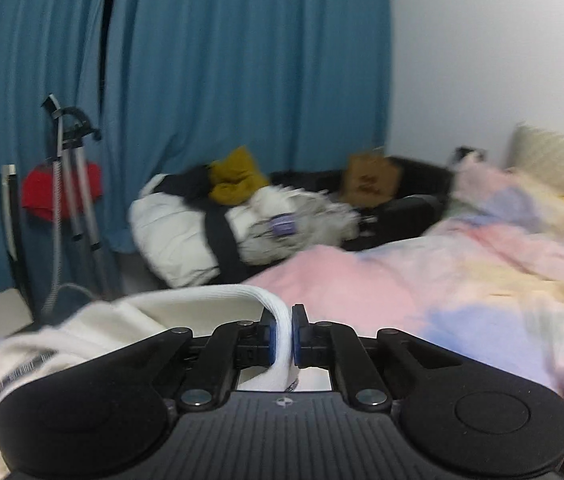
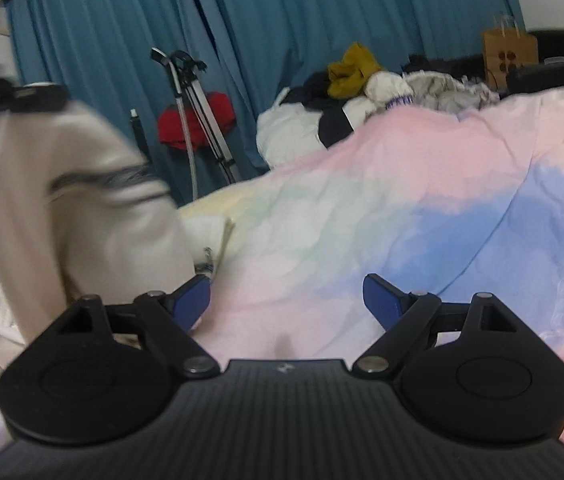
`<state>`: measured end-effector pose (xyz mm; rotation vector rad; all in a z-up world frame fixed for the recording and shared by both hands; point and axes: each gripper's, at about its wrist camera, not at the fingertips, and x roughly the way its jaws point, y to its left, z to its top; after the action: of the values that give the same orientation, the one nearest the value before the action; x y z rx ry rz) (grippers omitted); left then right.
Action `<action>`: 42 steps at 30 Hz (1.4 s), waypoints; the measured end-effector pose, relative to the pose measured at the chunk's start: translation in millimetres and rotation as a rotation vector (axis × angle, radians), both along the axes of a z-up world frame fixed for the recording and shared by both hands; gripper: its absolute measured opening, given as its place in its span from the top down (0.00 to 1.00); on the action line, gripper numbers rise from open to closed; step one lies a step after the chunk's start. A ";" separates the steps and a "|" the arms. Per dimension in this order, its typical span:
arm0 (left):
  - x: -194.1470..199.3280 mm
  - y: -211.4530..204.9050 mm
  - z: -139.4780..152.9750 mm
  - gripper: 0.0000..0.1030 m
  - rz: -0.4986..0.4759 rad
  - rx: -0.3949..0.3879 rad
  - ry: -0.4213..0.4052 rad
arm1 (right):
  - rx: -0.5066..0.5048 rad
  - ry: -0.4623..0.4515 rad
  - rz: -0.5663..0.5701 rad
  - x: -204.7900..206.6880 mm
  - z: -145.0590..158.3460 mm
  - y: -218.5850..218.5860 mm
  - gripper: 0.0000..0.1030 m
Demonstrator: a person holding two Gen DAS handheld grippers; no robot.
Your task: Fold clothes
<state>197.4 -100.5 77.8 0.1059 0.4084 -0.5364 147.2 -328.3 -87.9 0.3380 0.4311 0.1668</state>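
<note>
Between left gripper (image 1: 280,334) pads — ribbed cream sweater (image 1: 81,332)

1. Cream garment (image 1: 81,332) smeared by motion in both views; stripe pattern unreadable, lower part cut off at the left-wrist view's left edge.
2. Pinched fold hidden behind the left gripper (image 1: 280,334) body below the pads.
3. Clothes pile (image 1: 241,216) too blurred to separate into items.
4. Print on the brown paper bag (image 2: 509,54) too small to read.
5. Pastel duvet (image 2: 402,208) cropped at right and bottom.
</note>
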 end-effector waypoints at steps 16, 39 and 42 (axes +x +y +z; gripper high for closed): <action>-103.6 70.0 -142.4 0.96 0.094 -0.166 0.283 | 0.057 -0.014 0.245 -47.0 58.2 45.2 0.20; -19.6 120.2 -193.6 0.97 0.002 -0.381 0.363 | -0.042 0.303 0.147 205.6 88.4 189.5 0.94; -35.1 117.9 -179.1 0.97 -0.068 -0.394 0.282 | -0.067 0.180 0.093 185.2 120.8 161.4 0.94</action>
<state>162.3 17.5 -101.3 -0.3394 0.5675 -0.6922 332.4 -166.9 32.9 0.2677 0.6298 0.2129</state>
